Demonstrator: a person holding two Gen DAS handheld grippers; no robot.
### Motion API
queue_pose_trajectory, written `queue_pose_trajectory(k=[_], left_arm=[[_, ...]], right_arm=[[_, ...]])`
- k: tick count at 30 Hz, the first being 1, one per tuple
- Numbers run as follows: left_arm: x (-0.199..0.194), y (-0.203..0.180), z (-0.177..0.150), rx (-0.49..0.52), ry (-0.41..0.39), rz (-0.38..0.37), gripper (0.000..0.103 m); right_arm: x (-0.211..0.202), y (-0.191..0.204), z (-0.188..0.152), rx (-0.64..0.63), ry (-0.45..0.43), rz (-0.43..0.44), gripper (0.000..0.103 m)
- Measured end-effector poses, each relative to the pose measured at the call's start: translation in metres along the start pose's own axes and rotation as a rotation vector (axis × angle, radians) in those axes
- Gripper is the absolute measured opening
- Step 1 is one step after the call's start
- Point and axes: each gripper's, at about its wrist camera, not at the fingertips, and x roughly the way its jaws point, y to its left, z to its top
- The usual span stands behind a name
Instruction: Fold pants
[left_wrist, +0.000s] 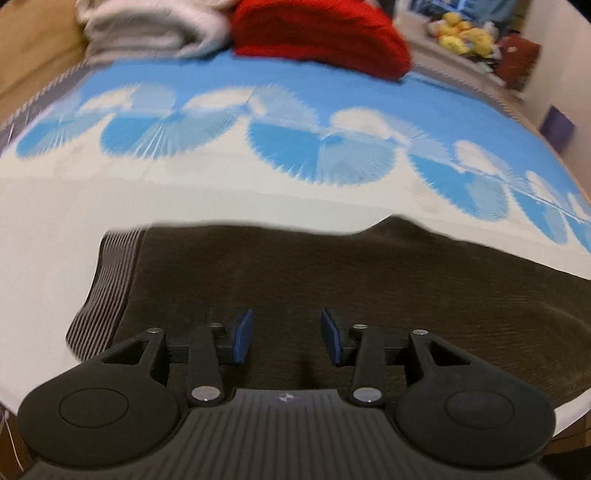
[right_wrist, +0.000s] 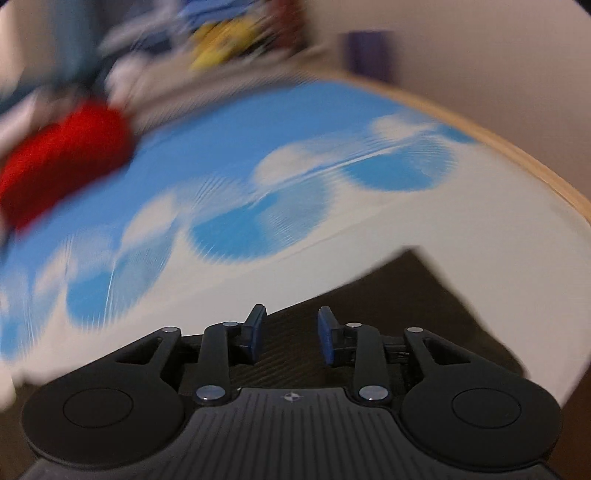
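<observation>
Dark brown pants (left_wrist: 332, 295) lie flat on the surface, filling the lower middle and right of the left wrist frame. A grey striped waistband (left_wrist: 107, 291) sits at their left end, in the lower left. In the right wrist frame the pants (right_wrist: 406, 314) show as a dark corner in the lower right, with a straight edge running up to a point; that frame is heavily blurred.

Left tool (left_wrist: 286, 336) hovers over the pants at bottom centre, blue pads partly apart with nothing between them. Whether the tips touch the cloth, cannot tell. Right tool (right_wrist: 291, 336) is at bottom centre of its frame over the pants' edge, its pads also partly apart and gripping nothing.

The surface (left_wrist: 110, 206) is covered by a white and blue cloth with a row of blue fan-like circles across the middle of the frame and solid blue beyond. A light wood rim (right_wrist: 517, 155) curves along the upper right of the right wrist view.

At the far edge, top centre of the left wrist view, a red knitted item (left_wrist: 321, 37) lies beside a folded grey-white towel or blanket (left_wrist: 147, 29) at upper left. The red item (right_wrist: 62, 162) smears across the left of the right wrist frame.

Behind, at upper right, yellow soft toys (left_wrist: 461, 33) sit in a pile. Pale wall (left_wrist: 561, 74) at far right, with a small purple thing (left_wrist: 557, 125) against it.
</observation>
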Motion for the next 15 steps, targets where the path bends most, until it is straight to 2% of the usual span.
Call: queue_pose_trajectory(k=[2,4,7,9,11,12,15], left_arm=[[-0.007,-0.013,-0.001,0.042,-0.047,-0.007,0.045],[-0.011,-0.025,-0.003,0.065,-0.066,-0.020,0.045],[-0.010,-0.040,-0.007,0.097,-0.051,-0.064,0.045],[-0.005,-0.054,-0.012,0.129,-0.019,-0.088,0.045],[0.004,-0.069,-0.017,0.167,0.020,-0.097,0.045],[0.009,-0.075,-0.020,0.186,0.030,-0.094,0.045],[0.018,-0.089,-0.027,0.254,0.037,-0.051,0.045]], right_arm=[[-0.016,-0.049,-0.008,0.117,-0.045,-0.019,0.033],[-0.024,-0.093,-0.021,0.213,-0.041,-0.045,0.033],[-0.023,-0.144,-0.044,0.317,-0.002,-0.089,0.033],[-0.016,-0.172,-0.057,0.435,0.055,-0.092,0.035],[-0.003,-0.185,-0.070,0.557,0.105,-0.079,0.038],[0.004,-0.192,-0.073,0.604,0.137,-0.088,0.042],[0.018,-0.199,-0.084,0.713,0.182,-0.139,0.044]])
